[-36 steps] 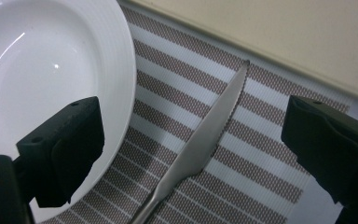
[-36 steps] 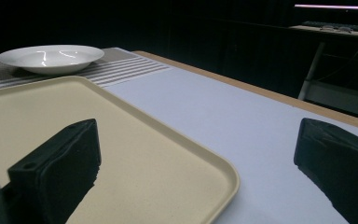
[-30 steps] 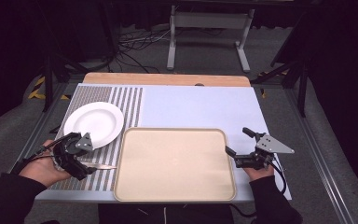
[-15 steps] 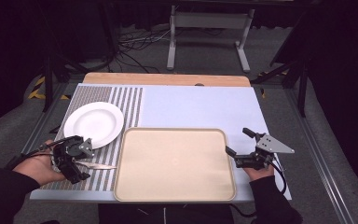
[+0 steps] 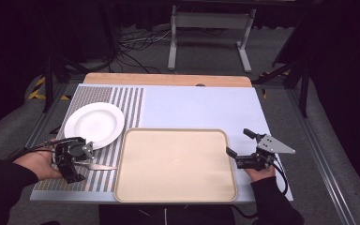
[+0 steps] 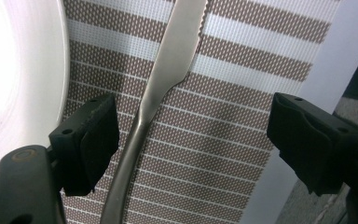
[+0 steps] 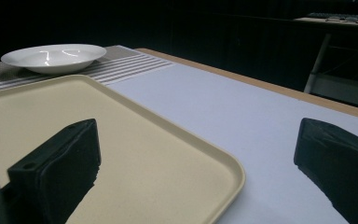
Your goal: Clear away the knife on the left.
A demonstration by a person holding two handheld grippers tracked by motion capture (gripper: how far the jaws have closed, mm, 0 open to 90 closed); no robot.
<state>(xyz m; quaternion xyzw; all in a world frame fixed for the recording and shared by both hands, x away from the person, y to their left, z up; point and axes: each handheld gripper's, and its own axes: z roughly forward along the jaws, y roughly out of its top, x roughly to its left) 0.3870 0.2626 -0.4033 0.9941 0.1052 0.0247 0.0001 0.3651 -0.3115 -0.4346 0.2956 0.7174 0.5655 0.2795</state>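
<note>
Left gripper (image 5: 77,161): lower left of the high view, jaws spread wide, straddling the knife (image 5: 96,166) without touching.
Knife: flat on the striped mat (image 5: 101,101); the left gripper view shows its serrated blade (image 6: 182,42) toward top centre.
Plate (image 5: 93,124): just above, white rim at that view's left edge.
Right gripper (image 5: 243,149): lower right, jaws apart, holding nothing.
Tray (image 5: 176,164): bottom centre, between the grippers.

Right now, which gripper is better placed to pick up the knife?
Left. The left gripper hangs over the knife, jaws open astride its handle; the right gripper sits across the tray.
</note>
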